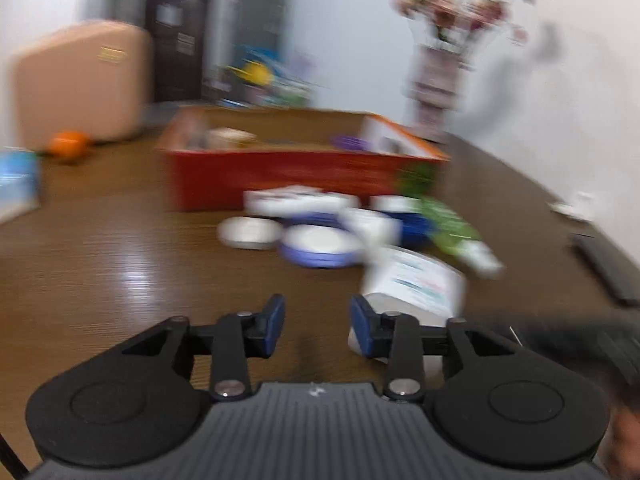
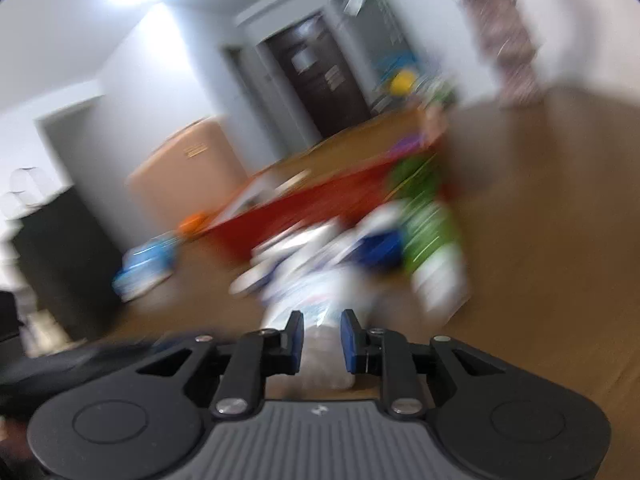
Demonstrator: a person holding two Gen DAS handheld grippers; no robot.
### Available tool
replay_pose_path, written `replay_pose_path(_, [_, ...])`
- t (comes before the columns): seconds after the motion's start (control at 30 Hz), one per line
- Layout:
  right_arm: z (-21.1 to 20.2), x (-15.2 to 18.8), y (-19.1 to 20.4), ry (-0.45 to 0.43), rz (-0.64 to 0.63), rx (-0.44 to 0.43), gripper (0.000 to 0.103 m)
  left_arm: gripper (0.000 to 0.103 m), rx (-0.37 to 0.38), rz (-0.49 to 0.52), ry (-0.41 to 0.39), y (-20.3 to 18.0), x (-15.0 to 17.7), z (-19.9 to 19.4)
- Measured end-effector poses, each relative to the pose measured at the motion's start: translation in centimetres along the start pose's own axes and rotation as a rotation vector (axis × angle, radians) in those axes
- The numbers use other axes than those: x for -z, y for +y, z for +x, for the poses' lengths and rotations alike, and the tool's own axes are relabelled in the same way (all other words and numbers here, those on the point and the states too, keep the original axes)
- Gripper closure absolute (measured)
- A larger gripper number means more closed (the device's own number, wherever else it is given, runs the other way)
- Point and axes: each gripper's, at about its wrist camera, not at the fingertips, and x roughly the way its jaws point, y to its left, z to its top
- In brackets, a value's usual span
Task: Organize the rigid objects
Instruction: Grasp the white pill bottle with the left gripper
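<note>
Both views are motion-blurred. A white labelled bottle (image 1: 416, 284) lies on its side on the brown table, just right of my left gripper (image 1: 318, 326), which is open and empty. Beyond it lies a pile of white and blue jars, a lidded round tub (image 1: 320, 246) and a green packet (image 1: 452, 224), in front of a red box (image 1: 296, 168). In the right wrist view my right gripper (image 2: 321, 340) has its blue pads either side of the white bottle's end (image 2: 325, 354); whether they grip it is unclear. The red box (image 2: 320, 204) and green packet (image 2: 430, 232) lie ahead.
A vase of pink flowers (image 1: 440, 76) stands behind the box at the far right. An orange ball (image 1: 68, 144) and a blue-white pack (image 1: 18, 184) sit at the table's left. A dark flat object (image 1: 608, 268) lies near the right edge.
</note>
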Motion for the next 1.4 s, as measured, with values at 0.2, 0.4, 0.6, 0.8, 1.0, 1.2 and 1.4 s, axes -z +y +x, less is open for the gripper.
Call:
replay_pose_path(0.2, [1.0, 4.0, 5.3, 0.053, -0.225, 0.007, 0.08, 0.046, -0.109, -0.069, 0.008, 3.9, 1.5, -3.4])
replay_pose_path(0.4, [-0.8, 3.0, 3.2, -0.025, -0.152, 0.145, 0.066, 0.039, -0.026, -0.057, 0.031, 2.9, 3.4, -3.5])
replay_pose_path(0.6, [-2.7, 3.0, 0.7, -0.14, -0.035, 0.222, 0.038, 0.024, 0.046, -0.045, 0.028, 2.4, 2.5, -2.7])
replay_pose_path(0.8, [0.4, 1.5, -0.6, -0.118, 0.084, 0.13, 0.059, 0.056, 0.349, -0.27, 0.146, 2.8, 0.5, 1.6])
replay_pose_path(1.0, [2.3, 0.7, -0.5, -0.129, 0.106, 0.183, 0.069, 0.061, 0.344, -0.294, 0.122, 1.8, 0.5, 2.2])
replay_pose_path(1.2, [1.7, 0.0, 0.5, -0.154, 0.052, 0.184, 0.079, 0.064, 0.352, -0.312, 0.097, 2.1, -0.1, 1.8])
replay_pose_path(1.4, [1.9, -3.4, 1.2, -0.199, -0.013, 0.183, 0.08, 0.064, 0.372, -0.317, 0.022, 2.6, -3.5, 2.1])
